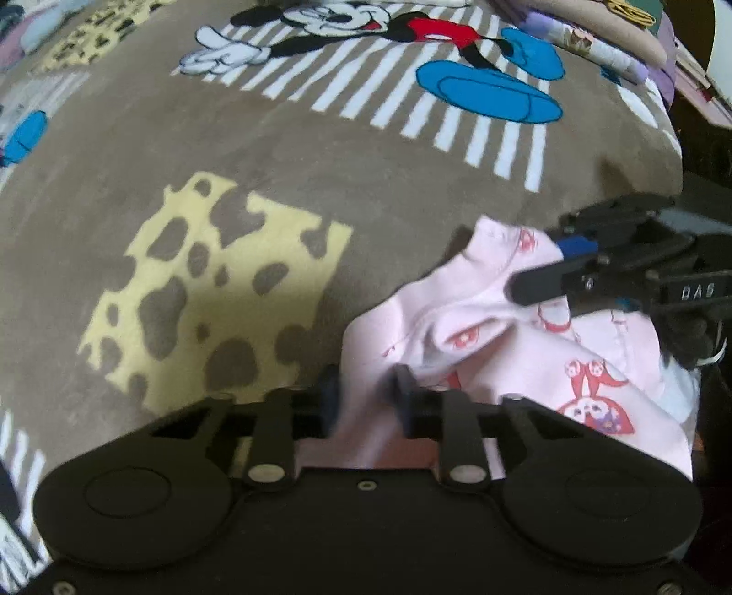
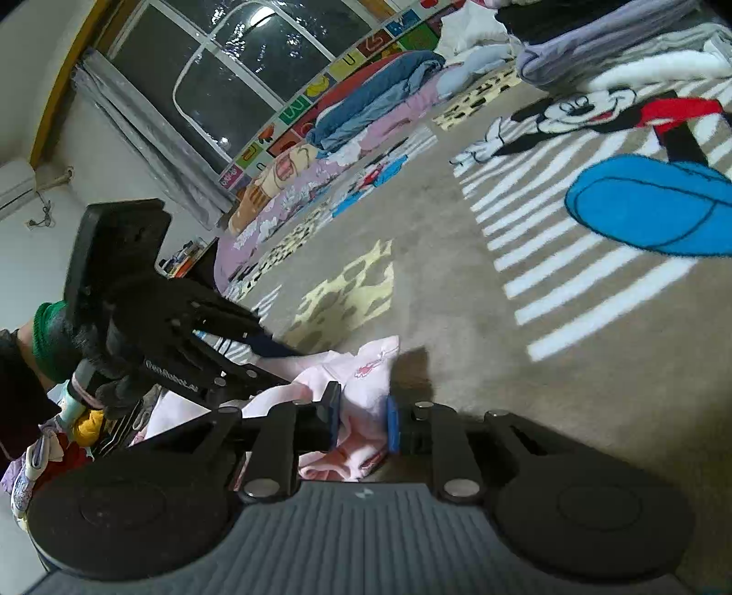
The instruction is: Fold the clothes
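Note:
A small pale pink garment with red cartoon prints lies bunched at the near right edge of a brown Mickey Mouse blanket. My left gripper is shut on a fold of the garment's near edge. My right gripper enters from the right in the left wrist view and is shut on the garment's far part. In the right wrist view my right gripper pinches the pink cloth between blue pads, and my left gripper holds it at the left.
Stacks of folded clothes lie at the far right of the blanket. Folded bedding and quilts line the far edge under a window. A heap of mixed clothes sits off the bed edge at the left.

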`<state>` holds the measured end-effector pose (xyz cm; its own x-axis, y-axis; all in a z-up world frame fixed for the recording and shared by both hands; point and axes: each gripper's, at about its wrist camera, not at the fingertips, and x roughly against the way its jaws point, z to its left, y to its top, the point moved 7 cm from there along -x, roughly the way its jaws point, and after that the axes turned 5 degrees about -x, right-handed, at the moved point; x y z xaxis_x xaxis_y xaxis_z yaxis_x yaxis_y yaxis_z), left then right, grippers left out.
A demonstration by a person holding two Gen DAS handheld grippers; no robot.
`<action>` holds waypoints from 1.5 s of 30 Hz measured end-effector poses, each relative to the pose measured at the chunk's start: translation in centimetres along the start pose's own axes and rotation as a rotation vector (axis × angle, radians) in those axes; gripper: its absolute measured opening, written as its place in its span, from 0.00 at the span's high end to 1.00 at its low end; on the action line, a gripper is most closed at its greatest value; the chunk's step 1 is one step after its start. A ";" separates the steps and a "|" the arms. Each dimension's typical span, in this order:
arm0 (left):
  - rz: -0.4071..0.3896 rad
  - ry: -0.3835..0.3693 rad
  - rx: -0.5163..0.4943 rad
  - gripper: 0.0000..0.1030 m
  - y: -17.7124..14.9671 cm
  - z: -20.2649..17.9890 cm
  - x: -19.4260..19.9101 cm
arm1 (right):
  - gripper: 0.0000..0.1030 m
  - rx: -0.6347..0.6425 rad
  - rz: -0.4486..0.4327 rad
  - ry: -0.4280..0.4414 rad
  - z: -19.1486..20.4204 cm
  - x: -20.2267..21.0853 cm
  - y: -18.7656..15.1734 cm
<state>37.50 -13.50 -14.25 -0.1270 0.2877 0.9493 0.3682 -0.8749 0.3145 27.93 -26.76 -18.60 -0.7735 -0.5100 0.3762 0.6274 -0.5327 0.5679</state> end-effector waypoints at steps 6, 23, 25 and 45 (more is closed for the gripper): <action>-0.173 0.261 -0.075 0.92 -0.9 -4.0 6.5 | 0.81 0.179 -0.089 -0.010 2.8 1.8 0.6; -0.631 1.325 -0.253 0.92 -14.1 -22.3 22.4 | 0.83 1.120 -0.524 0.035 21.9 15.4 -7.2; -0.646 1.334 -0.218 0.92 -16.2 -23.9 22.6 | 0.83 1.212 -0.539 0.050 23.6 16.7 -8.7; -0.413 1.073 -0.331 0.27 -26.8 -28.4 15.6 | 0.82 1.749 -0.073 0.208 24.2 20.6 -23.1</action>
<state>-0.47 3.40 -7.97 -0.9418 0.2368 0.2387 -0.1166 -0.8958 0.4288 -4.62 -8.60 -6.22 -0.6824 -0.6646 0.3044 -0.3355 0.6547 0.6773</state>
